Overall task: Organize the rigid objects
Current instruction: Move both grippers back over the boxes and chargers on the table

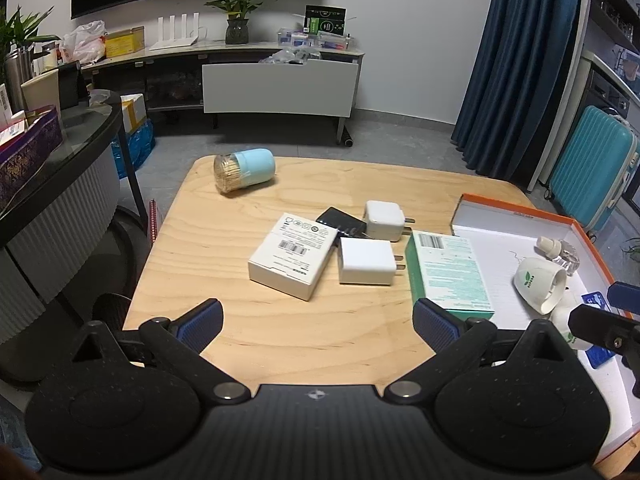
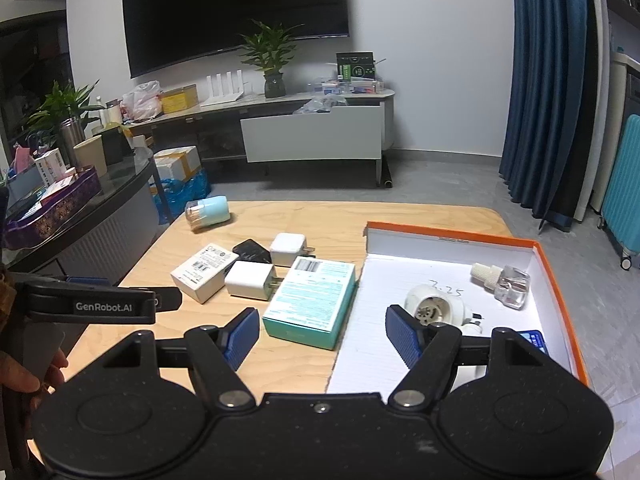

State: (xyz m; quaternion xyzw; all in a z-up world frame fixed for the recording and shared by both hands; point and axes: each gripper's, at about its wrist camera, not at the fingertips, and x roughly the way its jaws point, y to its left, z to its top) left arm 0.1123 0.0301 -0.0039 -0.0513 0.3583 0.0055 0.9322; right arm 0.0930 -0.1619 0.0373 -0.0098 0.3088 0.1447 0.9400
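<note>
Table (image 1: 224, 248): wooden top, it carries all the loose things.
Left gripper (image 1: 318, 322): fingers wide apart, nothing between them, above the table's near edge.
Right gripper (image 2: 320, 338): fingers apart and empty, over the teal box's near end and the tray's left edge.
Teal box (image 2: 314, 300): just beside the orange-rimmed tray (image 2: 560, 276).
White chargers (image 1: 366, 261): between the white box (image 1: 294, 254) and the teal box.
Toothpick jar (image 1: 244, 170): lies on its side at the far corner.

The bench (image 1: 240, 344) is pale wood with visible grain, smooth and slightly satin. The white box (image 1: 292, 256) and teal box (image 1: 450, 276) look like matt cardboard. Both white chargers (image 1: 366, 261) are smooth plastic, and the small bottle (image 2: 510, 280) is clear and glossy. The gripper pads (image 2: 402, 336) are ribbed blue.
</note>
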